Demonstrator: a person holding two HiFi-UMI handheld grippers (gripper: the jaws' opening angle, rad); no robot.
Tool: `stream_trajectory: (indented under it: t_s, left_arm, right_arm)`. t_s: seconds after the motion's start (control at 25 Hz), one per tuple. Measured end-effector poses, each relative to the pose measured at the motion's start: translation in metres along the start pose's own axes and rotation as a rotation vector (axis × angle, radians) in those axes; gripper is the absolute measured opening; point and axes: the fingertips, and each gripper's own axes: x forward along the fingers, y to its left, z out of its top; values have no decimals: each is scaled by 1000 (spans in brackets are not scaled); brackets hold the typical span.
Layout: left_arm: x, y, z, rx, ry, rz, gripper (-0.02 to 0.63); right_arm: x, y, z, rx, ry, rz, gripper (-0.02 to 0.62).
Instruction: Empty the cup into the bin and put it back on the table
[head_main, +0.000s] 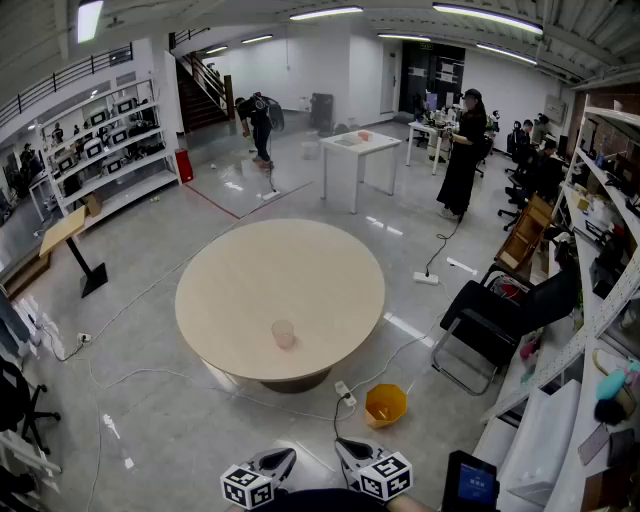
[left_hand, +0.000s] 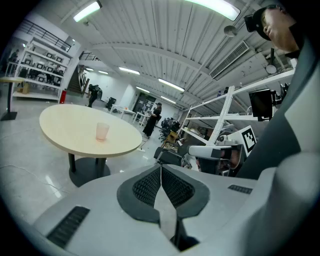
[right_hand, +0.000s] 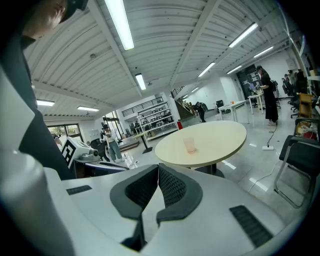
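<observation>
A translucent pink cup (head_main: 284, 334) stands upright on the round beige table (head_main: 230, 285), near its front edge. The same cup (left_hand: 102, 132) shows far off in the left gripper view, and the cup (right_hand: 189, 145) again in the right gripper view. An orange bin (head_main: 385, 405) sits on the floor right of the table's base. My left gripper (head_main: 281, 459) and right gripper (head_main: 345, 451) are low at the bottom edge, well short of the table. Both are shut with nothing between their jaws; the left gripper (left_hand: 160, 167) and right gripper (right_hand: 158, 167) show pads pressed together.
A black folding chair (head_main: 495, 325) stands right of the table, with shelving (head_main: 600, 250) beyond it. Cables (head_main: 150, 375) trail over the grey floor around the table. A white table (head_main: 358, 148) and several people are far back. A tablet (head_main: 470, 482) lies at the lower right.
</observation>
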Motion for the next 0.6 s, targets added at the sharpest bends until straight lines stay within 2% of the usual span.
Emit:
stream_trajectory:
  t_s: [0.24,0.6]
  left_arm:
    - [-11,10,1,-11,-7,5,25]
    - [-7,7,-6,-33,27,-47,25]
  right_arm:
    - [11,11,-1,-3,7,10,17]
    - [7,13,-8,25,18,-13,17]
